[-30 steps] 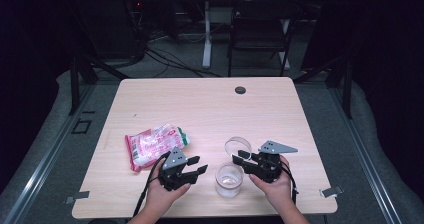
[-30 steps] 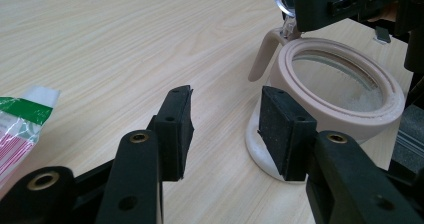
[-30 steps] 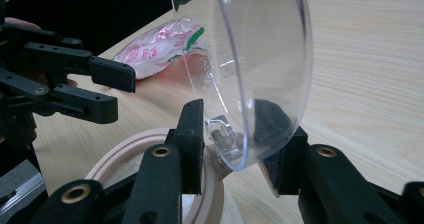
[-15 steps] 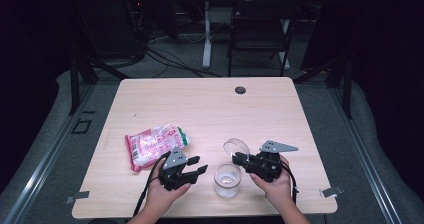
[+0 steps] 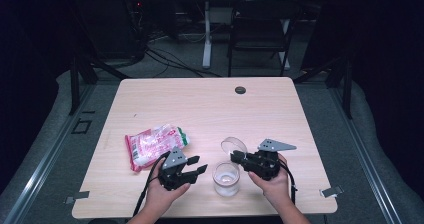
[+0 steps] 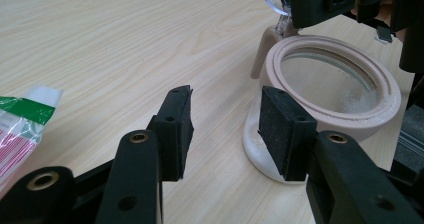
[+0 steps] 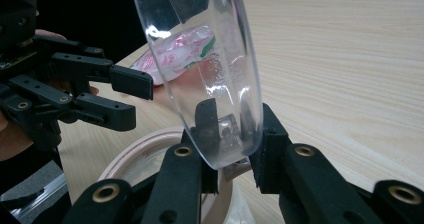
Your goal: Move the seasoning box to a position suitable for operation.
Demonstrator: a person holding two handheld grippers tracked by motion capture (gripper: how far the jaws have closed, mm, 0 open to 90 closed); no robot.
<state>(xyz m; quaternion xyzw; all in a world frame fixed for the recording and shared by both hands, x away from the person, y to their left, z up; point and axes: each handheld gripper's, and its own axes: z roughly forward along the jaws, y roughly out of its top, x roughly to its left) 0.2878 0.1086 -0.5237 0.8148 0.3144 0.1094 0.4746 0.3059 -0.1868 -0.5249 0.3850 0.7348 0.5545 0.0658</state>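
Note:
A clear jar (image 5: pixel 226 180) with a beige rim (image 6: pixel 385 104) stands near the table's front edge. Its clear hinged lid (image 5: pixel 234 145) stands raised, tilted up at the jar's far side. My right gripper (image 5: pixel 235 156) is shut on the lid's (image 7: pixel 210 69) lower edge, and its jaws have just been closing on it, my right gripper (image 7: pixel 232 134) pinching it from both sides. My left gripper (image 5: pixel 200 165) rests just left of the jar, open with nothing between its pads. In its own view my left gripper (image 6: pixel 225 126) points at the jar's left side.
A pink and white snack bag (image 5: pixel 154 144) with a green end lies left of my left gripper. A black round cap (image 5: pixel 240 90) sits in the wooden table (image 5: pixel 200 109) at the far side. A chair (image 5: pixel 260 34) stands beyond the table.
The right gripper's jaws have narrowed onto the lid's edge. Both hands stay where they were, and the jar and the bag have not moved.

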